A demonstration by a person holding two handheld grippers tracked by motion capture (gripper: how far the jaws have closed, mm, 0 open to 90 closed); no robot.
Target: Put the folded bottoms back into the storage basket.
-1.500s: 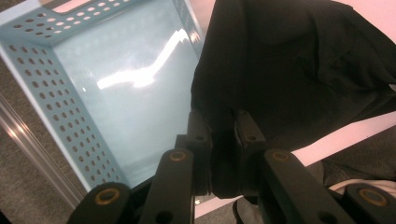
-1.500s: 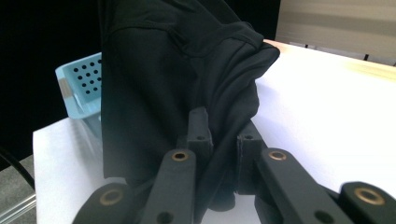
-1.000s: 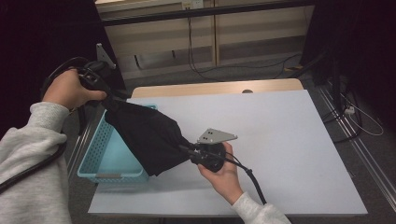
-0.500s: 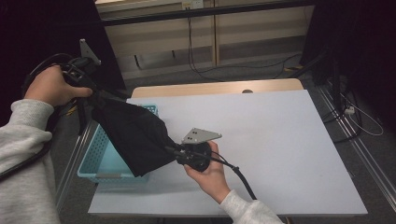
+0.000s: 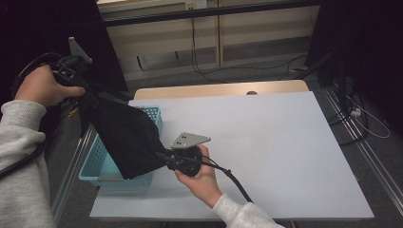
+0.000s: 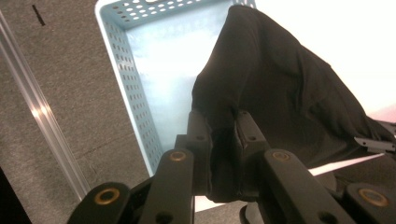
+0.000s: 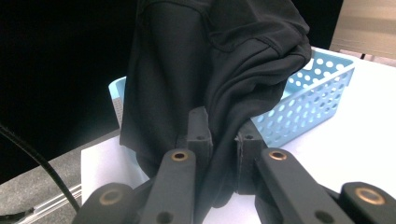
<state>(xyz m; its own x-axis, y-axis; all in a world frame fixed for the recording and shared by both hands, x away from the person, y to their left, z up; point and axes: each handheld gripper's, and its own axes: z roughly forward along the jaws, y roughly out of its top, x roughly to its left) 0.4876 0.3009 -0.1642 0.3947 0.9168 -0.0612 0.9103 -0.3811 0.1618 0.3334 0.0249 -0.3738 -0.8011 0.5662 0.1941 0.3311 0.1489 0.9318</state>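
Both hands have shifted left since the earlier frame, carrying the black cloth (image 5: 126,137) stretched over the blue basket (image 5: 97,171) at the desk (image 5: 285,142) edge. Left tongs (image 6: 223,135) and right tongs (image 7: 223,128) each clench a cloth end; lowering into the basket looks next.

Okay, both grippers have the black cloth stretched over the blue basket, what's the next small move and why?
Probably lower both ends together toward the basket. The left gripper and right gripper each pinch an end of the black cloth, which hangs stretched above the basket's open, empty inside, so a short descent should set it in before either lets go.
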